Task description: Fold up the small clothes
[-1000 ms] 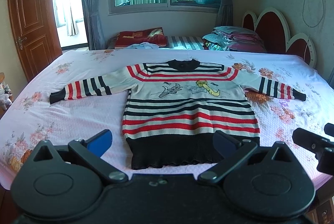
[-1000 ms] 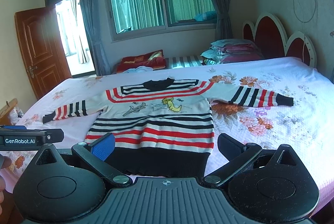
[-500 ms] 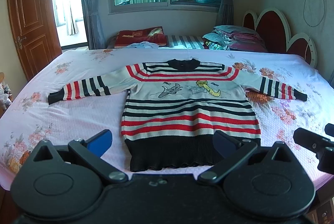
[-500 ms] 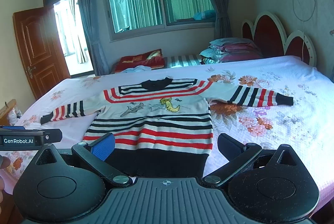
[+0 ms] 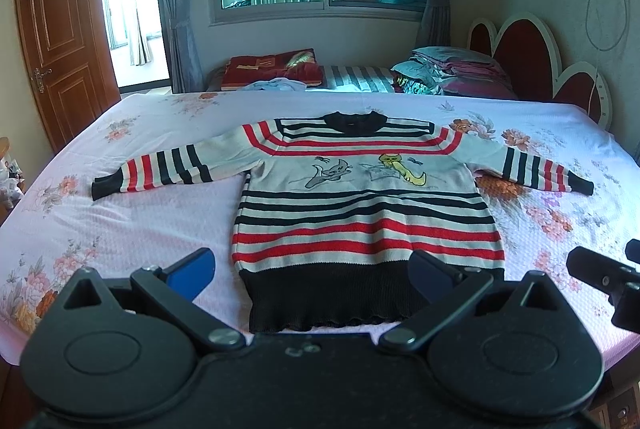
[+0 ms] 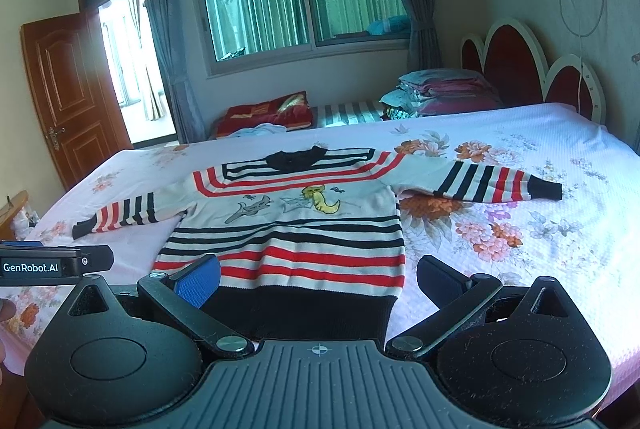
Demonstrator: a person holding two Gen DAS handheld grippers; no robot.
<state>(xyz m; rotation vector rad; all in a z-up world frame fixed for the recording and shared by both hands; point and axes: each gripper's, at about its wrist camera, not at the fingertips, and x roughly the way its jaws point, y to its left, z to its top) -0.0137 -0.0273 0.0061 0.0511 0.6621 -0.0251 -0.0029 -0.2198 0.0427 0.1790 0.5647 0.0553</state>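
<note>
Presently, findings by item:

Garment: striped sweater (image 5: 366, 213) spread flat, front up, on the bed (image 5: 120, 221); both sleeves laid out sideways; nothing folded yet.

Orientation: long axis running straight away from both cameras, black hem (image 5: 360, 297) nearest, collar (image 5: 352, 121) farthest.

Left gripper (image 5: 312, 275): released, fingers spread wide, holding nothing; poised just short of the hem, apart from the cloth as far as visible. Blue pad (image 5: 190, 273) lined up outside the hem's left corner, dark pad (image 5: 434, 277) over the hem's right part.

Right gripper (image 6: 318, 285): released likewise, empty; centred toward the hem's right corner, with the right-hand finger (image 6: 444, 283) over bare bedsheet beyond the sweater's edge.

Key relation: garment lying directly ahead of both sets of fingers; left sleeve (image 5: 168, 171) on the left gripper's side, right sleeve (image 6: 496, 183) on the right gripper's side, each well apart from the fingers.

Judged stage: start of the fold; probable next need a reach forward and outward to a sleeve or a hem corner.

Risk: knit likely to stretch or drag across the sheet if pinched too shallow.

Background: folded bedding (image 5: 452, 69) near the headboard (image 5: 532, 57), well clear of the work.
</note>
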